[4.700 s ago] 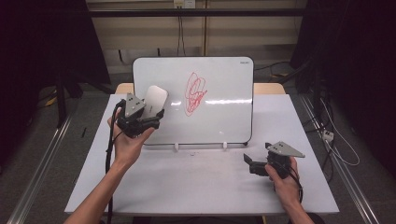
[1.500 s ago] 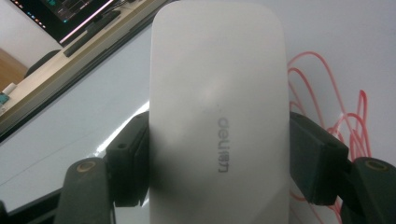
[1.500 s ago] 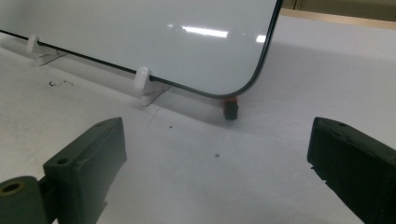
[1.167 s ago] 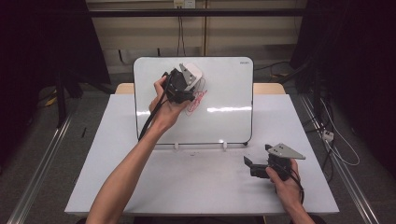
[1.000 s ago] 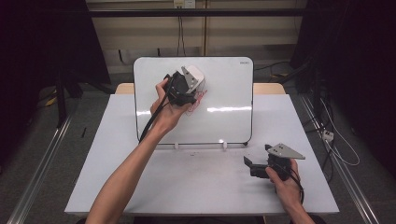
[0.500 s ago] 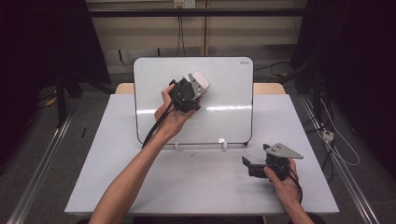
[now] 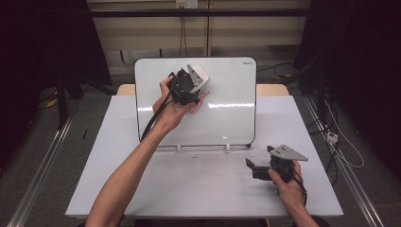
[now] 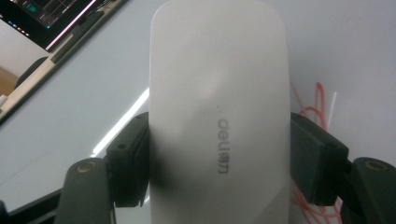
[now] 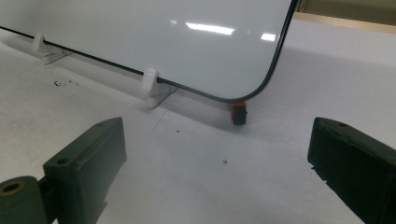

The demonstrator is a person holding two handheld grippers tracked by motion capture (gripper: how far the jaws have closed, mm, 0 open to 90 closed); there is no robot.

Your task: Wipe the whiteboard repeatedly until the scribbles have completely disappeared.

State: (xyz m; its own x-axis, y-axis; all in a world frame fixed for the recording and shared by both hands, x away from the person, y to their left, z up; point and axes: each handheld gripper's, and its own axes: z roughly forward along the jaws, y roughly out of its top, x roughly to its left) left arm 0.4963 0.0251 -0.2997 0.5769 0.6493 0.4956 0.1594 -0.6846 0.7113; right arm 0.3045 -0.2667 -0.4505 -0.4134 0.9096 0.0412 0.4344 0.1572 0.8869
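Note:
A white whiteboard (image 7: pixel 227 123) stands tilted on the table. My left gripper (image 7: pixel 190 86) is shut on a white eraser (image 7: pixel 199 74), which it holds at the board's upper middle. Thin red scribble lines (image 7: pixel 195 108) show just below the hand. In the left gripper view the eraser (image 8: pixel 219 93) sits between both black pads, and red scribble (image 8: pixel 318 105) shows to its right on the board (image 8: pixel 84 107). My right gripper (image 7: pixel 255 169) rests on the table at the front right, jaws open with nothing between them (image 9: pixel 217 154).
The board (image 9: pixel 163 37) rests on white clips (image 9: pixel 150 81) near the table's middle. A small red and black piece (image 9: pixel 239 112) sits under its lower corner. The white tabletop (image 7: pixel 189 184) stretches in front. Cables run along the floor on the right.
The left hand carried the eraser from the board's left side over the red scribble, then slightly rightward and up. Much less red shows now. The right gripper stayed put.

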